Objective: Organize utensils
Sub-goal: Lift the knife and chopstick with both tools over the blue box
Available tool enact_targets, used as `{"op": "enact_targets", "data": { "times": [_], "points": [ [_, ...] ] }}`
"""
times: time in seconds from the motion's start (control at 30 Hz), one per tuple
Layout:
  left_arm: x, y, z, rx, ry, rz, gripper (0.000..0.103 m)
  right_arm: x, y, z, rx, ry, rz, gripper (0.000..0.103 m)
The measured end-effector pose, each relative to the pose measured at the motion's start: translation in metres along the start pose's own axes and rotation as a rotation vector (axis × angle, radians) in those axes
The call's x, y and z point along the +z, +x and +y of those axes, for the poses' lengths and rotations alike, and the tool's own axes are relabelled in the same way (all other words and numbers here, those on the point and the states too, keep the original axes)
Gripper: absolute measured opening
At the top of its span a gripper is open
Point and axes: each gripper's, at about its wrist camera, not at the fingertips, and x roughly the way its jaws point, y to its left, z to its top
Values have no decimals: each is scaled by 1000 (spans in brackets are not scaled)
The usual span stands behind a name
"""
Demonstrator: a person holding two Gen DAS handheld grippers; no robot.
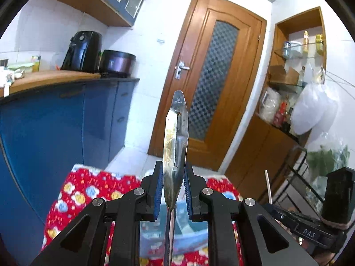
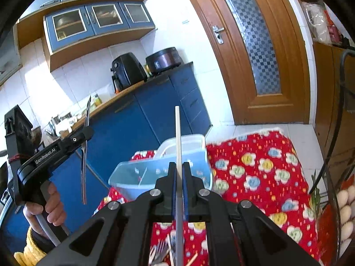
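My left gripper (image 1: pixel 173 177) is shut on a steel fork (image 1: pixel 175 133), held upright high above the table; the fork also shows edge-on in the right wrist view (image 2: pixel 85 146), in the left gripper (image 2: pixel 85 133). My right gripper (image 2: pixel 179 173) is shut on a white chopstick (image 2: pixel 178 133) that points up; the stick also shows in the left wrist view (image 1: pixel 267 184). A clear blue plastic bin (image 2: pixel 133 177) sits on the red flowered cloth (image 2: pixel 255 166) below both grippers. More utensils (image 2: pixel 162 255) lie on the cloth under the right gripper.
Blue kitchen cabinets (image 1: pixel 44 122) with a wooden counter, an air fryer (image 1: pixel 83 51) and a cooker (image 1: pixel 117 63) stand to the left. A wooden door (image 1: pixel 210 77) is ahead. A glass bowl of eggs (image 2: pixel 344 210) sits at the table's right edge.
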Motion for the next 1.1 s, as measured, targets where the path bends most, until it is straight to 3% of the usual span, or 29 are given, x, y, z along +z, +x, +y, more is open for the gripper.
{"op": "enact_targets", "data": {
  "times": [0.27,0.53,0.73,1.1],
  "points": [
    [15,25,-7,32,16,-118,17,23,26,-2,-32,-10,-68,6],
    [-10,51,1,117,20,-179,18,33,51,-2,-48,-38,-158,6],
    [-24,62,3,148,20,-193,18,32,69,0,-73,-72,-224,6],
    [-53,69,-6,176,97,-221,18,9,83,-1,-105,-138,-235,6]
  ]
}}
